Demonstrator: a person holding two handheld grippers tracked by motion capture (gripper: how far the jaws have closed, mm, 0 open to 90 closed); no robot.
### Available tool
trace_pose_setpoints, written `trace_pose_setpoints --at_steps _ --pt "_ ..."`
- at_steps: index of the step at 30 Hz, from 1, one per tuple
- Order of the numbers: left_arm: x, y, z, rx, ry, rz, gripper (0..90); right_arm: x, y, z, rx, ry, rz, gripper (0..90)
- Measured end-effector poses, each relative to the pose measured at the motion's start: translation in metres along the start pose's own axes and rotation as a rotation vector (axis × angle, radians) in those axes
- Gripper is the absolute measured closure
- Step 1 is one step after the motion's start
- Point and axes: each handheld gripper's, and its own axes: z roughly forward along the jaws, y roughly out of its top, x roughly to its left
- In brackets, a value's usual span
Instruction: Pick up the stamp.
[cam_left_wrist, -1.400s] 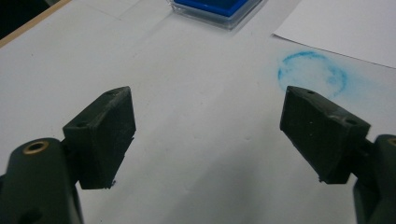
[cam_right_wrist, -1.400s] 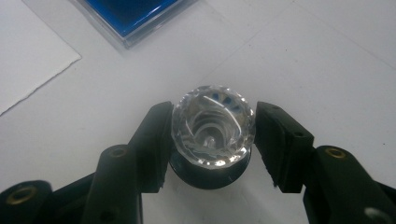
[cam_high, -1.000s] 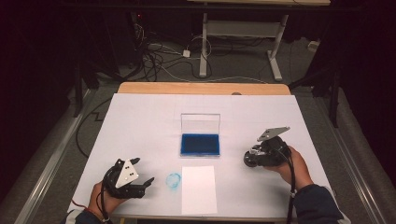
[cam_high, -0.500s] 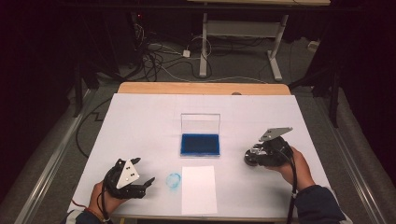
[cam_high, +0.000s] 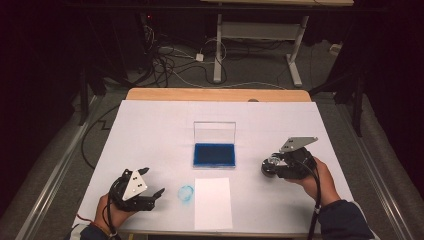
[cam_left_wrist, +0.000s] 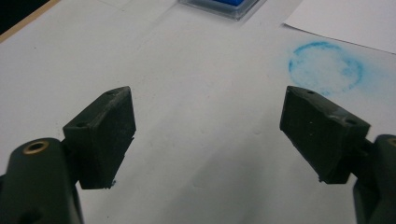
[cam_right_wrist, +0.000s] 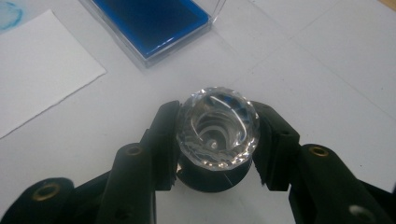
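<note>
My right gripper (cam_right_wrist: 215, 140) is clamped on a stamp (cam_right_wrist: 217, 135), its faceted clear knob (black base beneath) squeezed between both pads. Ahead of those jaws and to their left lies the open ink pad (cam_right_wrist: 149, 21), blue, with a paper sheet (cam_right_wrist: 37, 65) further left. My left gripper (cam_left_wrist: 208, 135) holds nothing, jaws spread wide over the bare table (cam_left_wrist: 205, 93). A blue ring print (cam_left_wrist: 325, 67) sits just beyond its right jaw, the sheet's corner past that.
</note>
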Motion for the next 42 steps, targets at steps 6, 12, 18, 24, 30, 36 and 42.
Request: trace_pose_setpoints --at_steps 6,12,18,24,30,36,42 --pt "0.001 0.0 -0.001 -0.011 0.006 -0.009 17.3 0.003 0.001 -0.007 -0.023 -0.009 -0.012 56.3" --pt "0.001 0.0 0.0 -0.014 -0.001 -0.012 17.3 0.006 0.002 -0.013 -0.041 -0.007 -0.019 56.3" --pt "0.002 -0.001 0.0 -0.02 -0.005 -0.016 17.3 0.007 0.001 -0.018 -0.058 -0.014 -0.024 56.4" --pt "0.003 -0.001 0.001 -0.018 -0.009 -0.015 17.3 0.008 0.003 -0.017 -0.062 0.004 -0.032 56.4" --pt "0.002 -0.003 0.0 -0.015 -0.011 -0.017 17.3 0.01 0.006 -0.016 -0.067 0.013 -0.048 56.3" --pt "0.001 -0.005 -0.001 -0.009 -0.01 -0.016 17.3 0.015 0.01 -0.017 -0.079 0.027 -0.066 56.3" --pt "0.002 -0.006 -0.001 -0.009 -0.011 -0.023 17.3 0.018 0.013 -0.014 -0.082 0.038 -0.071 56.3"
